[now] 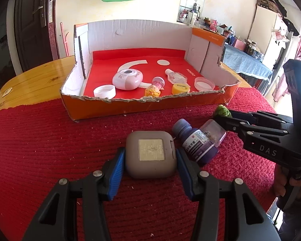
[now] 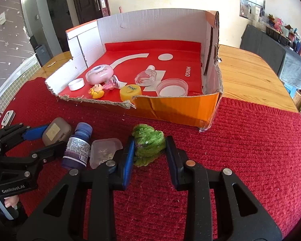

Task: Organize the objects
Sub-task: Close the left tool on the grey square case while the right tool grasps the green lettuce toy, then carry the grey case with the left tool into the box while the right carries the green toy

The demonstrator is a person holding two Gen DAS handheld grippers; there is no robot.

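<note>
Left gripper [image 1: 150, 156] pinches the grey case [image 1: 150, 154] at lower centre of its view on the red cloth [image 1: 40, 150], right gripper [image 2: 149, 147] pinches the green plush [image 2: 148, 143] mid-frame, box [image 2: 176, 108] above both, purple bottle [image 2: 77, 146] between them.

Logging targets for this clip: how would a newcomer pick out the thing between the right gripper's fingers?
Start at the torn orange cardboard box on the red ribbed cloth. In front of it lies a row of small items, and the fuzzy green plush lump ends that row, pinched by the right gripper. Its neighbours are hard plastic; it alone is soft and green.
</note>
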